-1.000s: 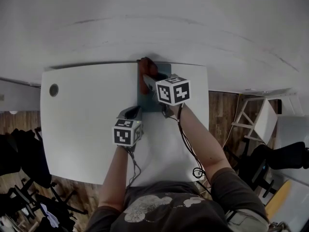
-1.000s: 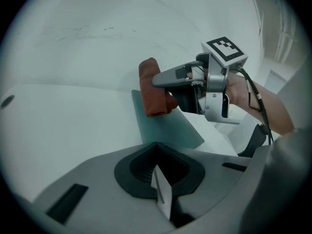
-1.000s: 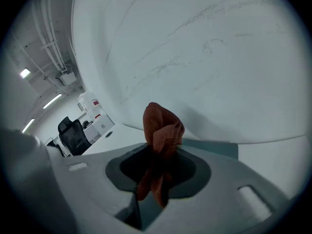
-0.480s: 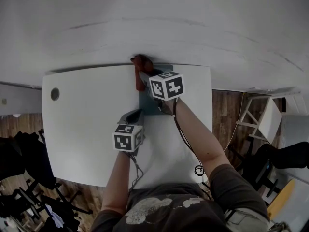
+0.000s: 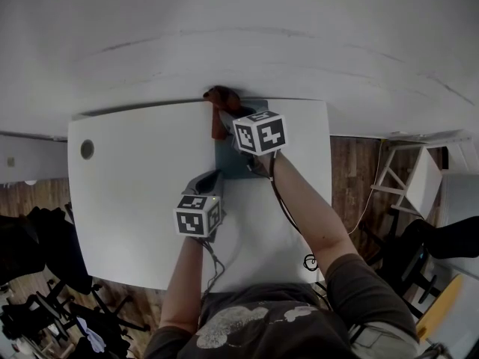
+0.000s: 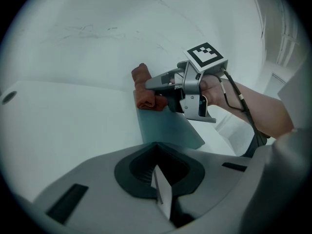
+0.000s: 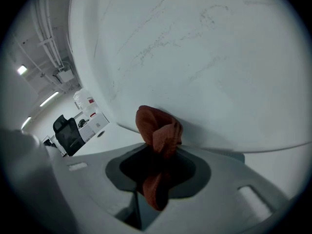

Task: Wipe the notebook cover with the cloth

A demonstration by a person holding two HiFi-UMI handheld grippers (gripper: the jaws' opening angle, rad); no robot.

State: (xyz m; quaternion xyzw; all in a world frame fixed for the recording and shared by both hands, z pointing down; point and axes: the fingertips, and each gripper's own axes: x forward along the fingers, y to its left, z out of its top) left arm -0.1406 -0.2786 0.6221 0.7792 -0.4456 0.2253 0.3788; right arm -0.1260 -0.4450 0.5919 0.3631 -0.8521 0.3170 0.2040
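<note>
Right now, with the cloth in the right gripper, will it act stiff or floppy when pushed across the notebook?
Probably floppy: the cloth bunches into soft folds where the right gripper pinches it. It looks light, so it would likely drag and crumple on the notebook rather than slide flat.

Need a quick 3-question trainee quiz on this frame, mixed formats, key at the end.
1. True or false: the cloth lies loose on the table, with no gripper on it.
2. Which gripper holds the cloth? A) left gripper B) right gripper C) neither
3. Fill in (near/far): seen from the person, the notebook lies by the table's ___ edge.
Key: 1 false; 2 B; 3 far.
</note>
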